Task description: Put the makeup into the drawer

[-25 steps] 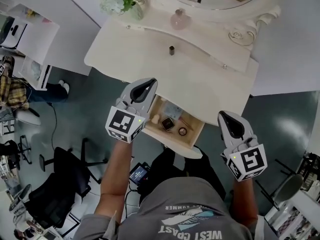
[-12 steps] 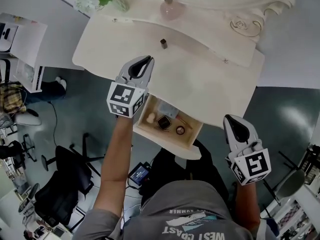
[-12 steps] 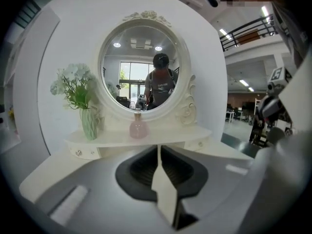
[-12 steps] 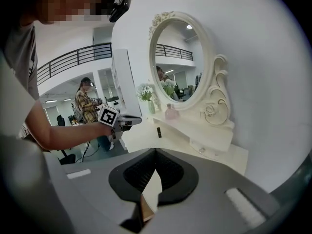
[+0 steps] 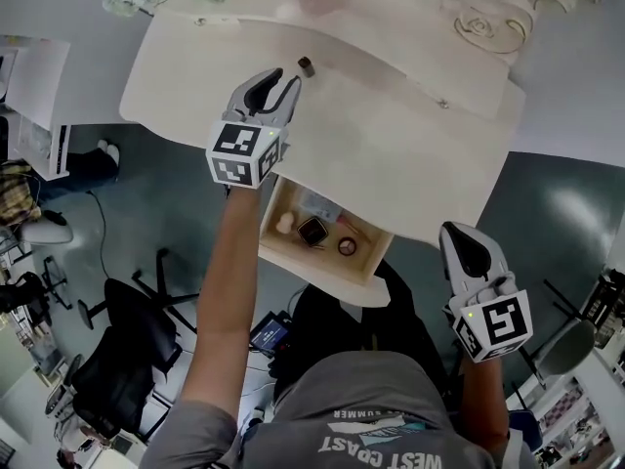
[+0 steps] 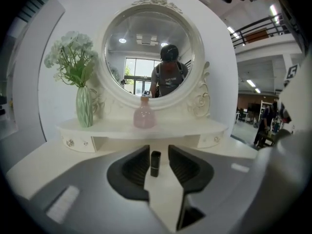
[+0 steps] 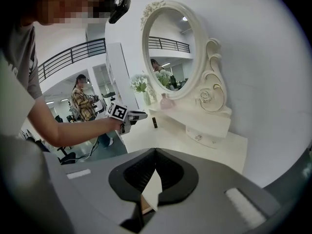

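- A person stands at a white vanity table [image 5: 391, 145], seen from above, with a two-jaw gripper in each hand.
- The makeup item to fetch is a small dark lipstick tube [image 5: 304, 64]. It stands upright on the tabletop in the upper middle of the head view, its long axis vertical.
- The left gripper [image 5: 280, 88] reaches over the table. Its jaws are spread and have just been opening. In the left gripper view the tube shows in the gap between them, a little ahead of the tips and not touched.
- From the left gripper's tips the tube lies just beyond, up and slightly right in the head view. A short push straight ahead would likely bring the jaws to either side of it.
- The right gripper [image 5: 461, 237] hangs at the lower right, well apart from the tube, its jaws pressed together and empty.
- The open drawer [image 5: 311, 265] sits below the table edge at centre frame, already holding small items.
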The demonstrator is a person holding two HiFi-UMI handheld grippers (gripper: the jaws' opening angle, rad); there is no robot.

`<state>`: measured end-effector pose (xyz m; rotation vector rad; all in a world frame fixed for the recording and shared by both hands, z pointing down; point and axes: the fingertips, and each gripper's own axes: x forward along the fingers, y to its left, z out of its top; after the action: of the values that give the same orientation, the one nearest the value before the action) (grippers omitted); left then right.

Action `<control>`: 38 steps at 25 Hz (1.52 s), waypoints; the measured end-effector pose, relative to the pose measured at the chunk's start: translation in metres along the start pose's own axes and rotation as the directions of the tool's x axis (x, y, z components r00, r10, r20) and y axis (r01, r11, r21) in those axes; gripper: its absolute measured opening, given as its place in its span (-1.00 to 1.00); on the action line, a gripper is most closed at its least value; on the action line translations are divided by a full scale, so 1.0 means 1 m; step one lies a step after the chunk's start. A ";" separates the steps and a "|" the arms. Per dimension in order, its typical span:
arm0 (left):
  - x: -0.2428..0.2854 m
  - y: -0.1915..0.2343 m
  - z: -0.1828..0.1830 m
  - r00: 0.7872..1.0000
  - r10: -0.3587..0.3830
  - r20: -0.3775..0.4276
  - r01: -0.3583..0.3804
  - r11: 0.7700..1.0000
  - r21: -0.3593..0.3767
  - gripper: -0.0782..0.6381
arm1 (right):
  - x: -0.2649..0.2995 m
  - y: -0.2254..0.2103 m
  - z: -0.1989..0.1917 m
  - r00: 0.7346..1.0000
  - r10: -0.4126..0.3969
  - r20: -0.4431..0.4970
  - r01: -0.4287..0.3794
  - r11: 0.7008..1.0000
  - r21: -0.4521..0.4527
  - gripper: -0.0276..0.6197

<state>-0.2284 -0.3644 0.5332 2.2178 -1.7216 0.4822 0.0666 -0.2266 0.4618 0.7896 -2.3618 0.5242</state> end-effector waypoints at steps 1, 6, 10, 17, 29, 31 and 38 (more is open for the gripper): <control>0.006 0.002 -0.002 1.000 0.003 0.000 -0.003 1.000 -0.004 -0.43 | 0.002 -0.002 -0.003 1.000 0.000 -0.007 0.000 1.000 0.002 -0.91; 0.032 0.005 -0.011 1.000 0.008 -0.016 -0.008 1.000 -0.006 -0.25 | 0.009 -0.007 -0.011 1.000 0.000 -0.026 0.001 1.000 0.013 -0.91; 0.046 0.004 -0.017 0.999 -0.001 -0.033 0.001 1.000 -0.010 -0.24 | 0.011 -0.011 -0.016 0.999 -0.004 -0.038 0.005 1.000 0.021 -0.91; 0.065 0.006 -0.031 0.997 -0.005 -0.079 0.006 1.000 0.008 -0.29 | 0.014 -0.010 -0.022 0.999 -0.007 -0.050 0.008 0.999 0.033 -0.91; 0.038 -0.017 -0.022 0.995 -0.085 -0.056 0.092 0.988 0.121 -0.53 | 0.021 0.005 -0.021 0.999 -0.004 -0.046 0.005 1.000 0.030 -0.91; 0.029 -0.029 -0.019 0.992 -0.117 -0.052 0.124 0.981 0.148 -0.53 | 0.021 0.011 -0.020 0.999 -0.001 -0.045 0.002 1.000 0.029 -0.91; -0.011 -0.072 -0.028 0.973 -0.223 -0.068 0.232 0.955 0.185 -0.53 | 0.023 0.031 -0.018 0.999 0.007 -0.032 -0.006 1.000 0.022 -0.91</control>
<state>-0.1639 -0.3251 0.5520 2.4790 -1.4251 0.6607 0.0394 -0.2037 0.4847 0.7783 -2.3339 0.5621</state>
